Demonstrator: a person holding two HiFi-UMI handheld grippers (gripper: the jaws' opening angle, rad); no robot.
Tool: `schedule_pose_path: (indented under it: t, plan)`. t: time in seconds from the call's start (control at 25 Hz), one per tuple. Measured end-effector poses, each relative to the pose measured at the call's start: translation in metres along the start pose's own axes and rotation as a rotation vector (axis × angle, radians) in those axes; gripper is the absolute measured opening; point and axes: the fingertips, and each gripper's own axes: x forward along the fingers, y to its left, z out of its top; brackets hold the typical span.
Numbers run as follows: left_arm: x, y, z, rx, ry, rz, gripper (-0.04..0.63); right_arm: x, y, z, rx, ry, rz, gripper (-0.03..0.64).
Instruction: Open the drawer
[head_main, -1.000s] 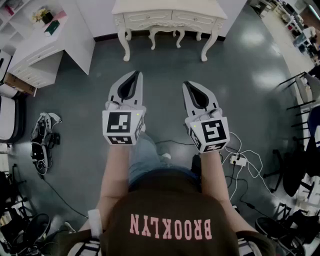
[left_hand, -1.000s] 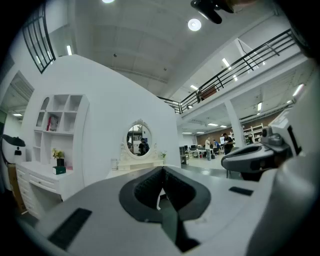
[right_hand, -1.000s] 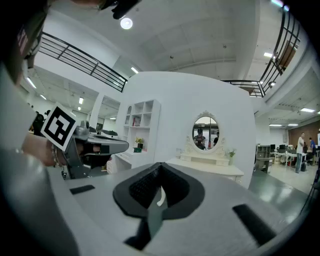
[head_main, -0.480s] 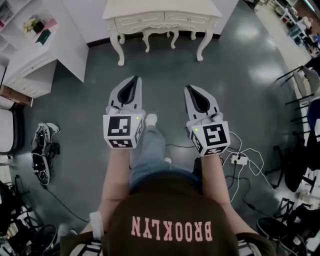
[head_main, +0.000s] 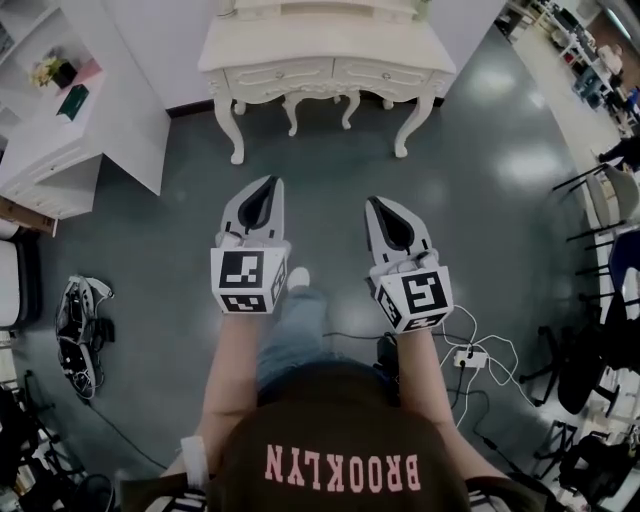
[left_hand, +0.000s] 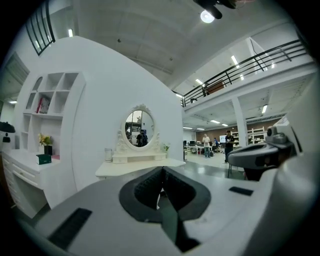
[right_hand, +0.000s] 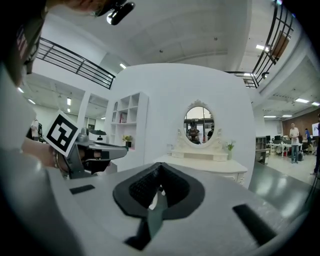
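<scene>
A white dressing table (head_main: 325, 50) stands ahead against the wall, with two shut drawers side by side, the left drawer (head_main: 277, 76) and the right drawer (head_main: 380, 72). My left gripper (head_main: 266, 183) and right gripper (head_main: 376, 201) are held level over the grey floor, well short of the table. Both are shut with nothing in them. In the left gripper view the shut jaws (left_hand: 161, 170) point at the table (left_hand: 135, 167) and its oval mirror (left_hand: 139, 128). The right gripper view shows the same table (right_hand: 210, 164) beyond the shut jaws (right_hand: 160, 167).
A white shelf unit with a desk (head_main: 80, 110) stands to the left of the table. Cables and a power strip (head_main: 470, 355) lie on the floor at right, near dark chairs (head_main: 600, 330). A black device (head_main: 80, 320) lies at left. People (left_hand: 227, 145) stand far off.
Both grippers have moved forward together toward the dressing table, which now lies nearer and shows more of its top. The jaws have stayed shut.
</scene>
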Motion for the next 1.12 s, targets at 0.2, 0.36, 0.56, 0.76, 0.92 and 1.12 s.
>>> schedule_pose_path:
  t: [0.2, 0.36, 0.56, 0.76, 0.92, 1.12]
  plan:
    - [0.069, 0.028, -0.002, 0.009, 0.027, -0.039, 0.003, 0.072, -0.030, 0.007, 0.015, 0.013, -0.002, -0.009]
    - [0.114, 0.061, -0.005, -0.007, 0.058, -0.050, 0.003, 0.128, -0.045, 0.013, 0.024, 0.023, -0.002, -0.009]
    - [0.157, 0.087, -0.002, -0.010, 0.056, -0.054, 0.003, 0.171, -0.060, 0.014, 0.017, 0.034, -0.006, -0.009]
    - [0.178, 0.111, -0.007, -0.017, 0.065, -0.033, 0.003, 0.195, -0.073, 0.001, 0.023, 0.071, -0.015, -0.009]
    - [0.197, 0.125, -0.009, -0.031, 0.081, -0.020, 0.003, 0.215, -0.087, 0.001, 0.038, 0.074, -0.022, -0.009]
    - [0.223, 0.130, -0.017, -0.030, 0.115, -0.007, 0.003, 0.235, -0.109, -0.011, 0.067, 0.100, -0.026, -0.009]
